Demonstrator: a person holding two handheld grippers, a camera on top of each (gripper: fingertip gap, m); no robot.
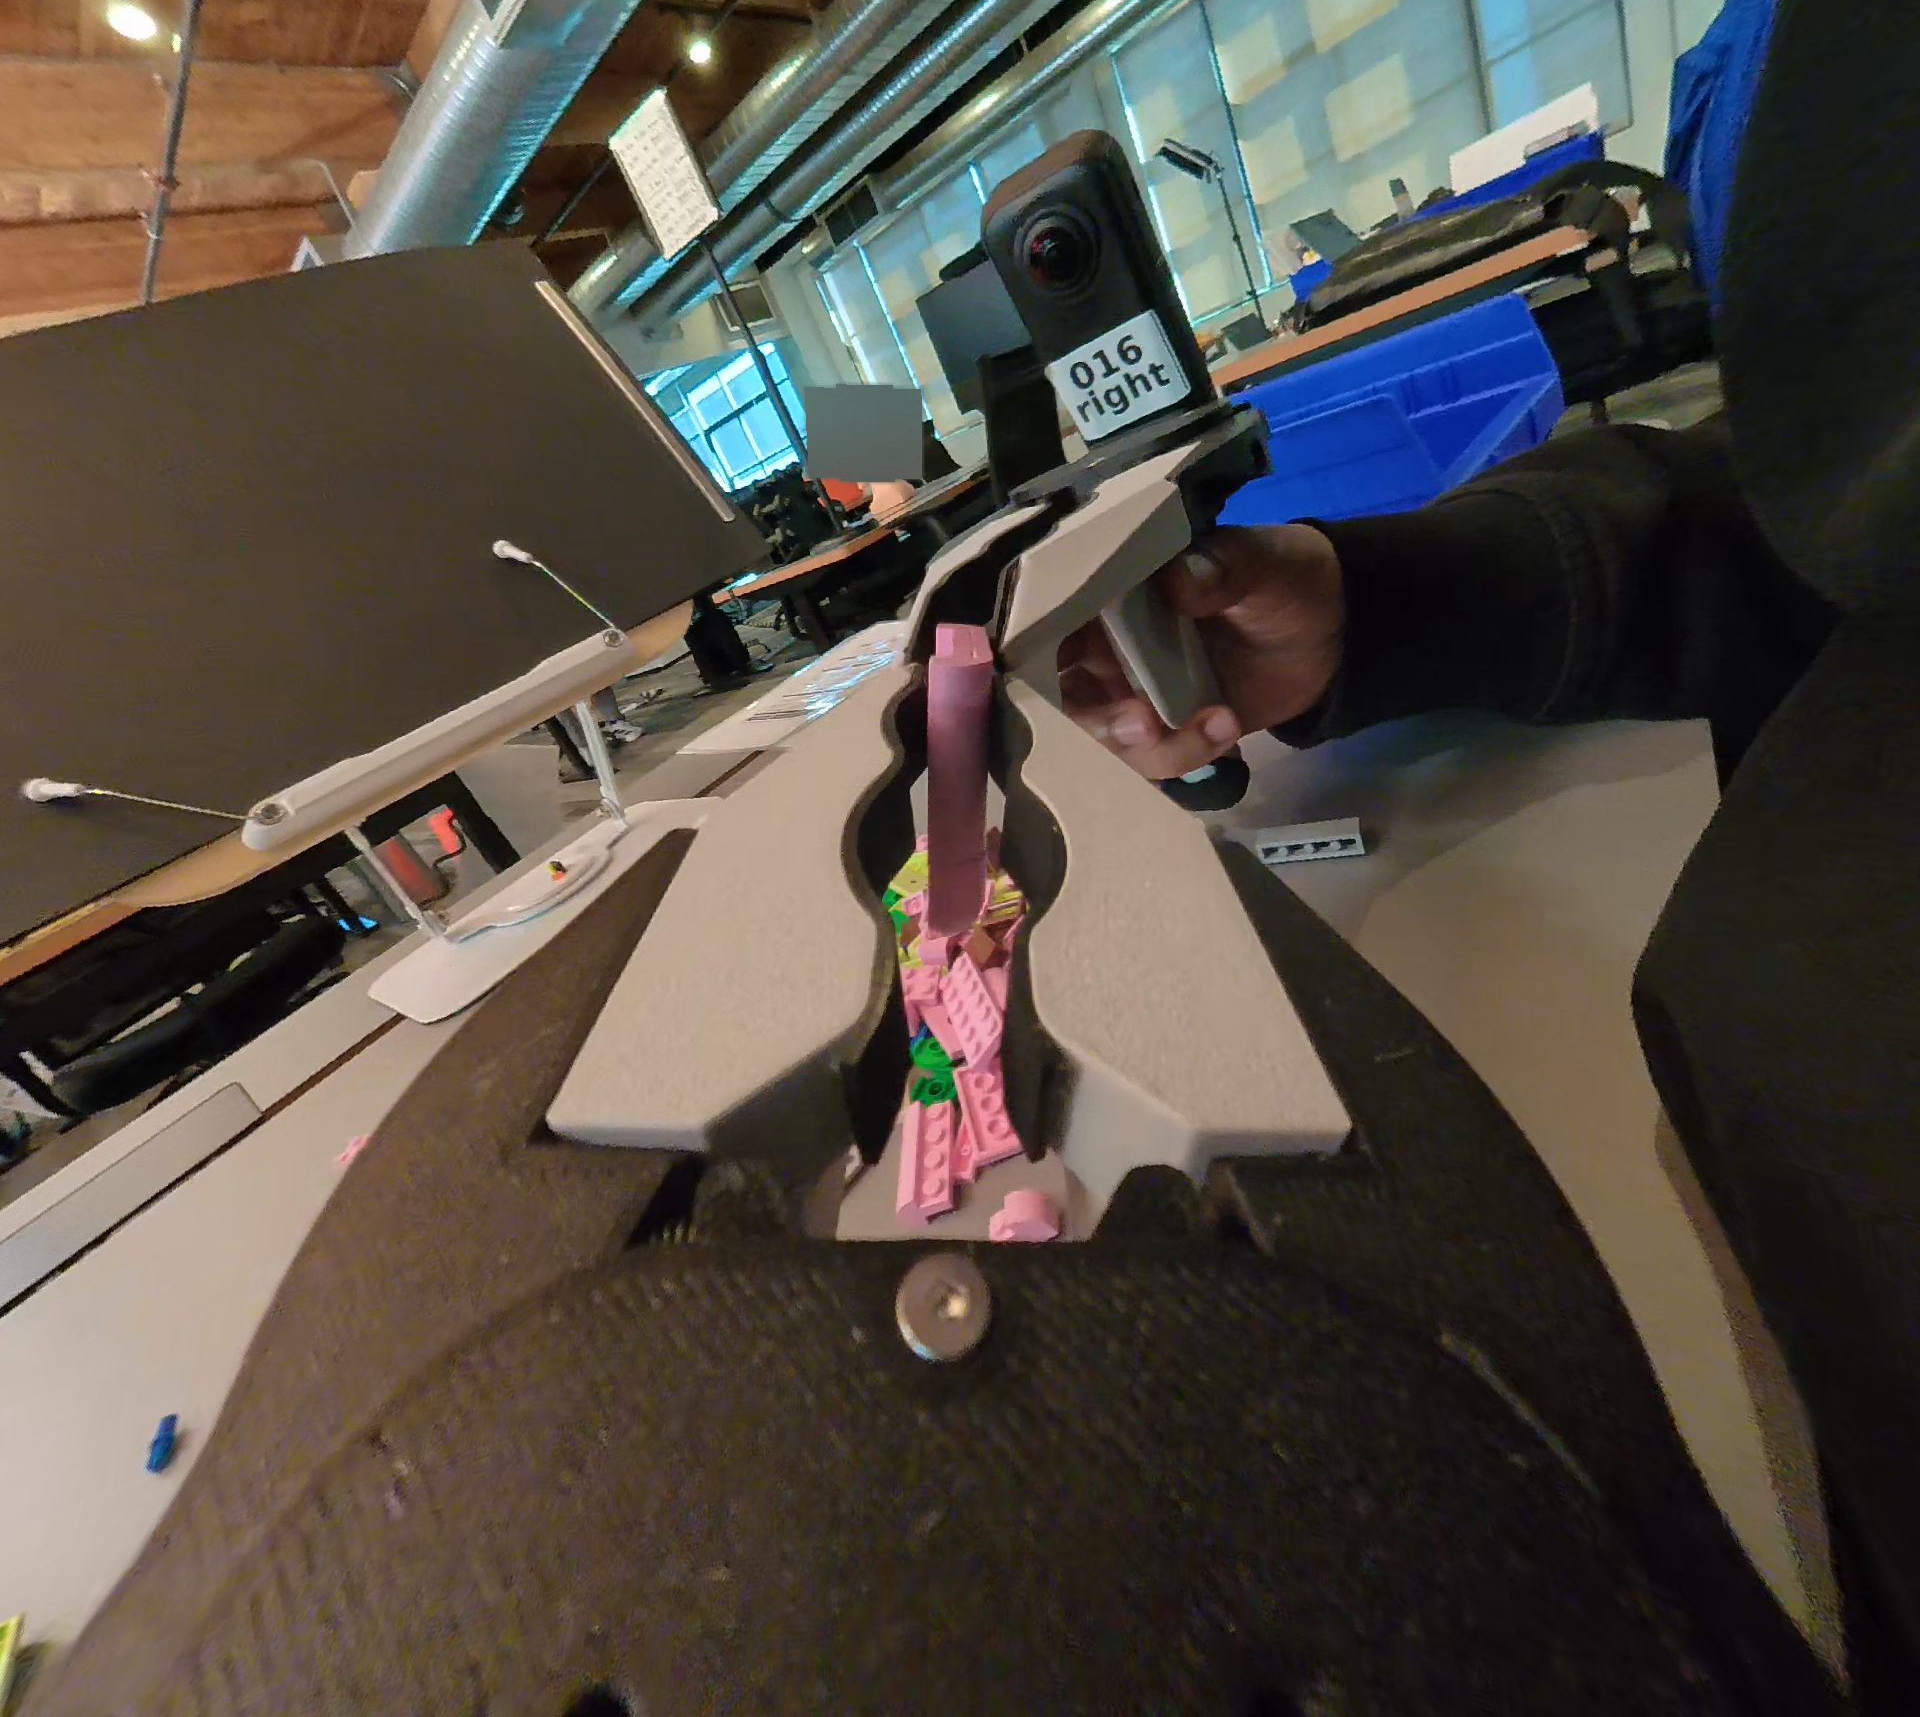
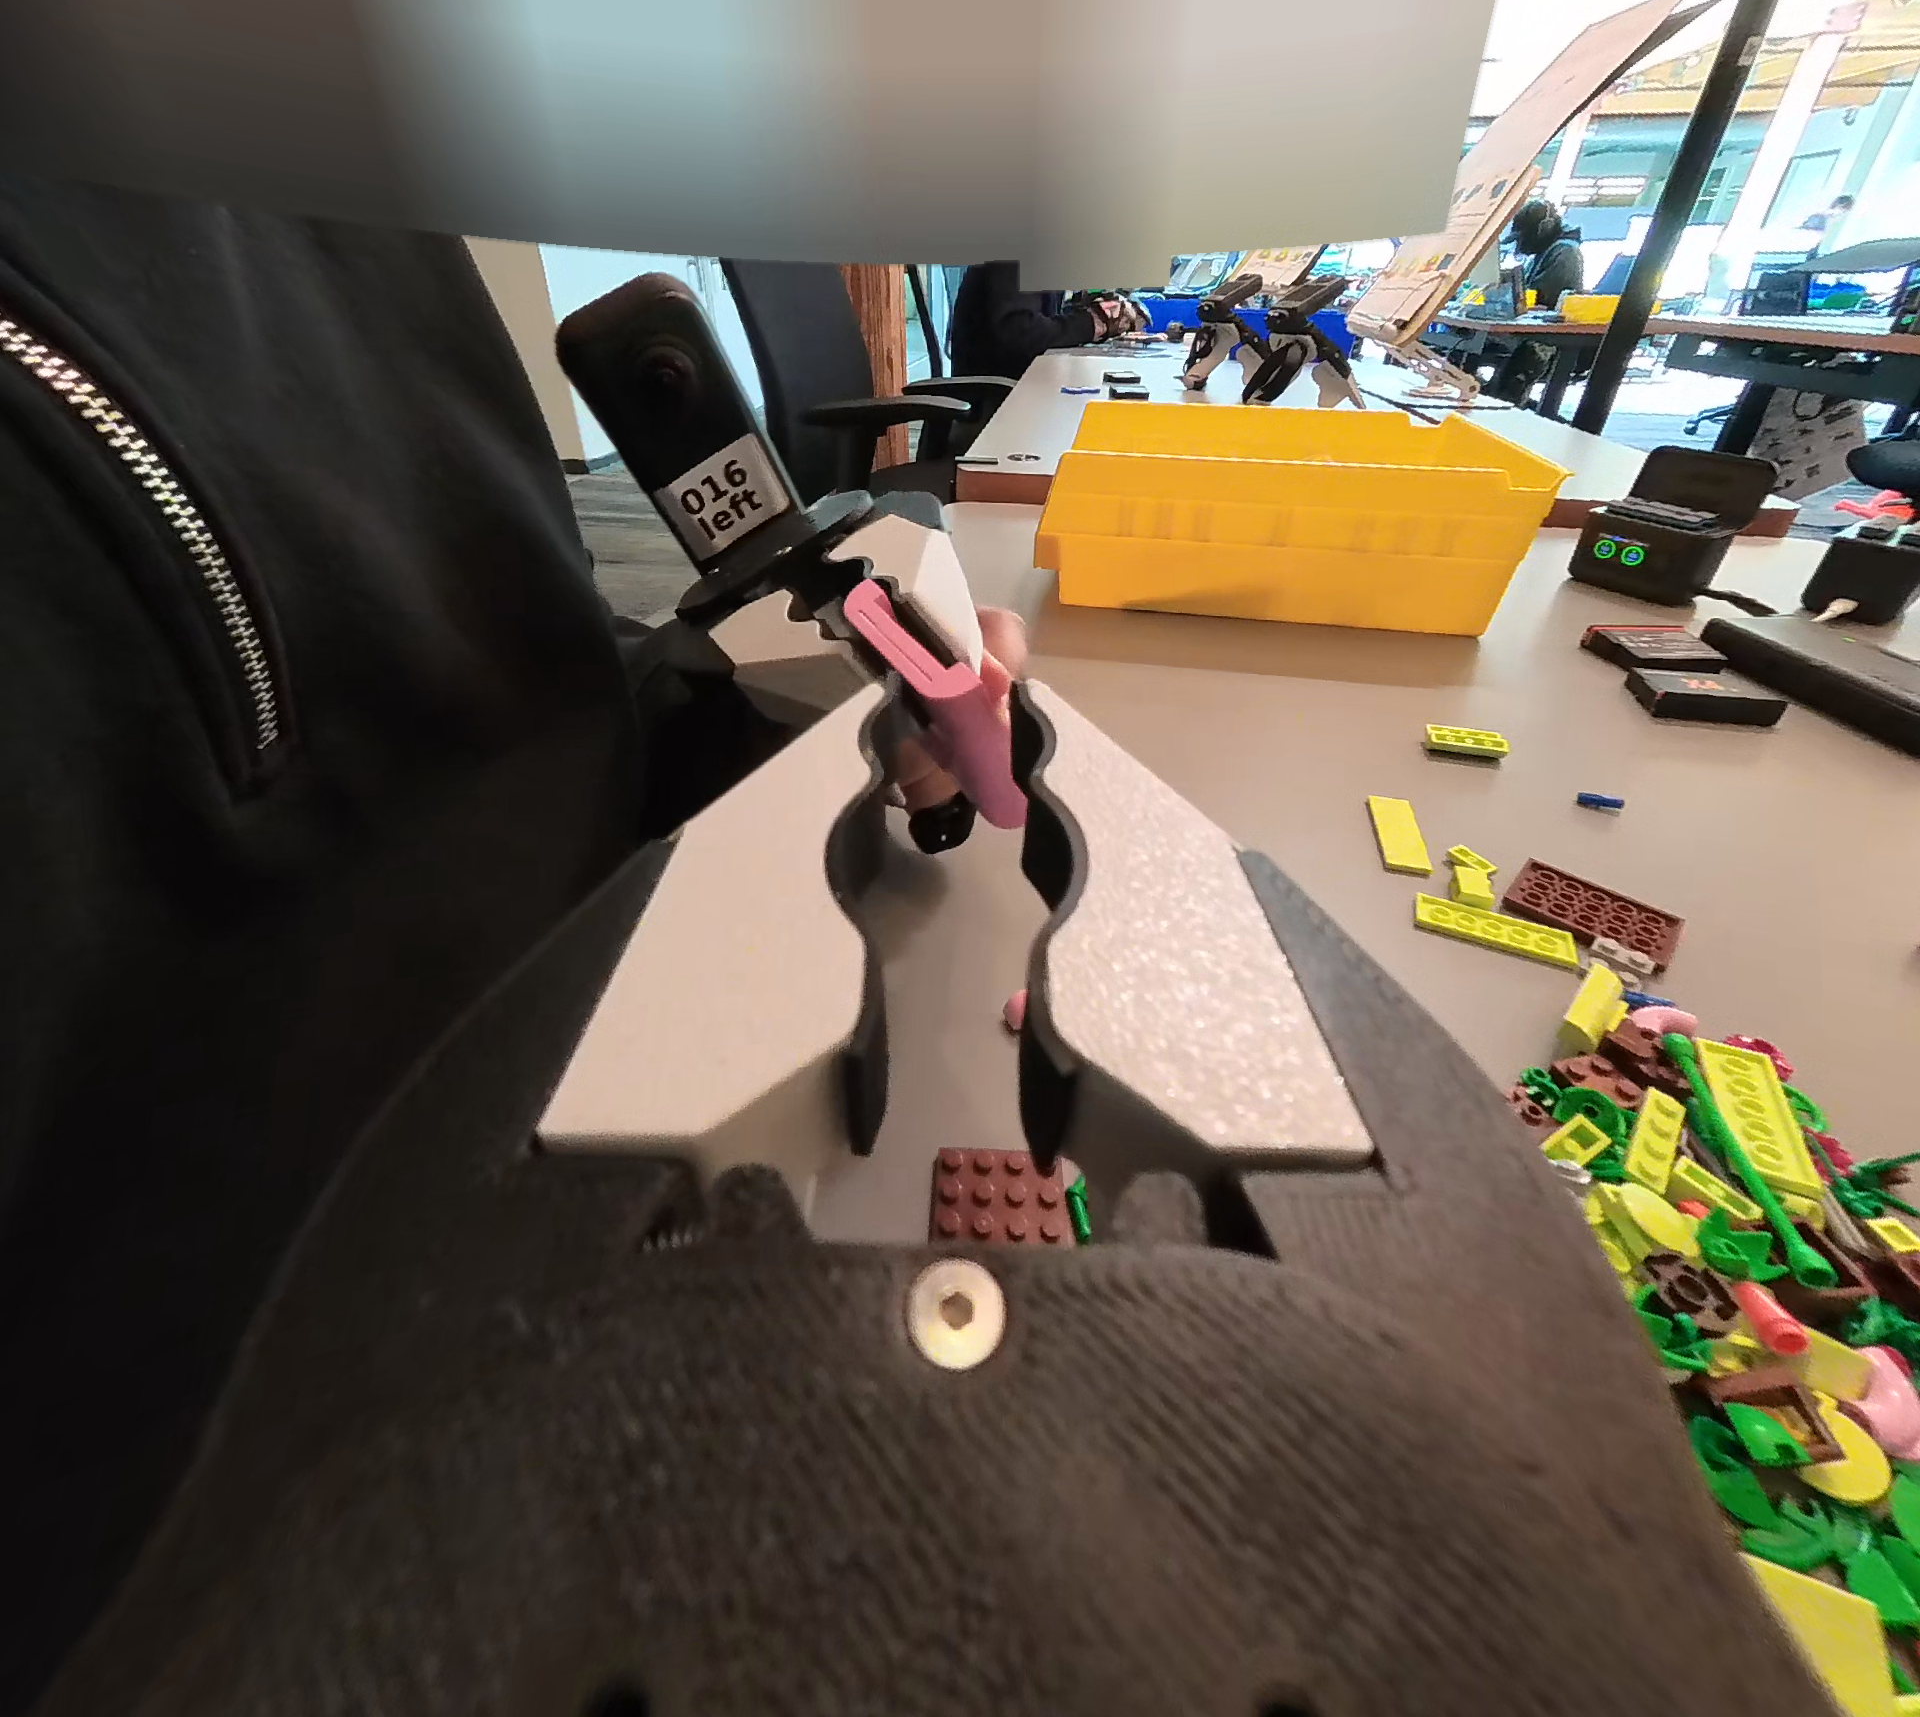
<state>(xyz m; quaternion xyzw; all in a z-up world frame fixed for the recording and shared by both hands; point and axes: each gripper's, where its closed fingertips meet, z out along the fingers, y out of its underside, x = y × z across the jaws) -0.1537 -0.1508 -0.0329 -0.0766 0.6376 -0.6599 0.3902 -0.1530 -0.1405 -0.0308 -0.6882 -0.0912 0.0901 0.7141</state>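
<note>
A long pink piece point(image 1: 956, 794) stands upright between both grippers, above the table. My left gripper point(image 1: 958, 701) is shut on its lower part. My right gripper point(image 1: 961, 628) comes in from the upper right, held by a hand, and is shut on the top end. In the right wrist view my right gripper point(image 2: 951, 722) clamps the near end of the pink piece point(image 2: 966, 732), and my left gripper point(image 2: 894, 618) holds the far end. Beneath lies a pile of pink and green bricks point(image 1: 956, 1075).
A heap of green, yellow and brown bricks point(image 2: 1745, 1252) lies at the right on the grey table point(image 2: 1195, 732). Nearby are a brown plate point(image 2: 1595, 914), a yellow bin point(image 2: 1288, 524), a black charger box point(image 2: 1662, 535), a blue bin point(image 1: 1392, 410) and a tilted black board point(image 1: 312, 472). Less than 4 cm separates the two grippers' tips.
</note>
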